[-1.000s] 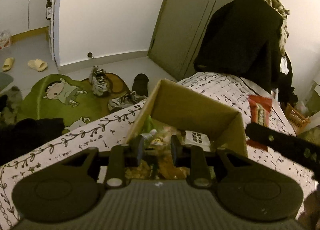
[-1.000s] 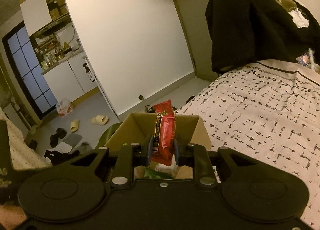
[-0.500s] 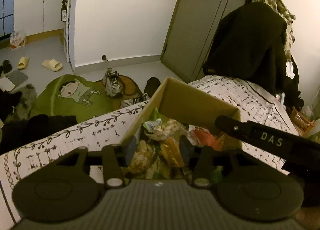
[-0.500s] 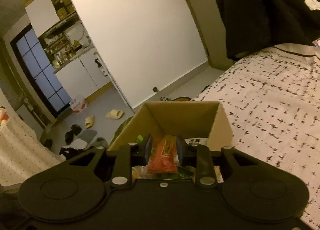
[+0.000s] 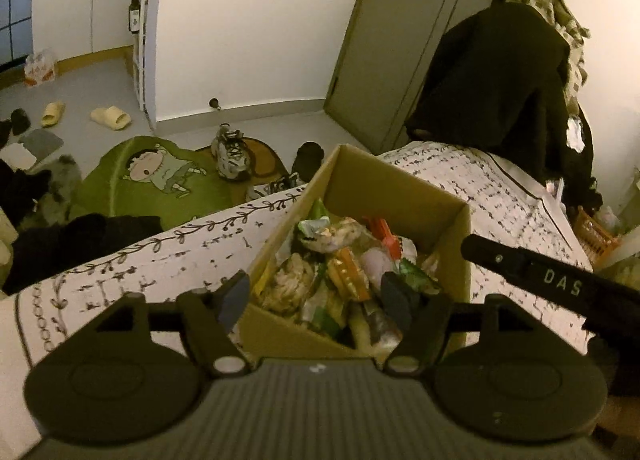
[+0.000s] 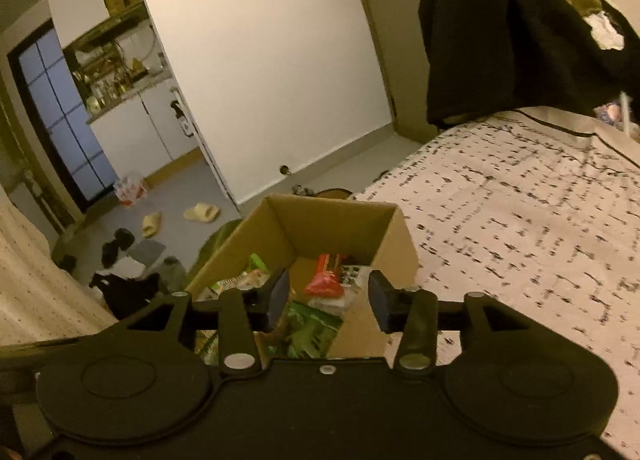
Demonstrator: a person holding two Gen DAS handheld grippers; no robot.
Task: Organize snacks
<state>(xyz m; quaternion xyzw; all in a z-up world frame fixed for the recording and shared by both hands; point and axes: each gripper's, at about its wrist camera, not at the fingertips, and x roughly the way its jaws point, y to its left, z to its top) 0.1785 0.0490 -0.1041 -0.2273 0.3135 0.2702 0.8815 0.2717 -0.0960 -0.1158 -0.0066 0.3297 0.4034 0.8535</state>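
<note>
The cardboard box [image 6: 340, 227] stands on the bed [image 6: 520, 219], full of mixed snacks [image 5: 340, 272], and a red snack pack [image 6: 326, 280] lies on top of them near the far wall of the box. From the right gripper [image 6: 326, 296] this pack is just ahead and below, between the lines of its fingers, with its long axis pointing roughly away from the camera. The right fingers stand wide apart and hold nothing. The left gripper [image 5: 316, 300] hovers over the near corner of the box, its fingers also wide and empty.
</note>
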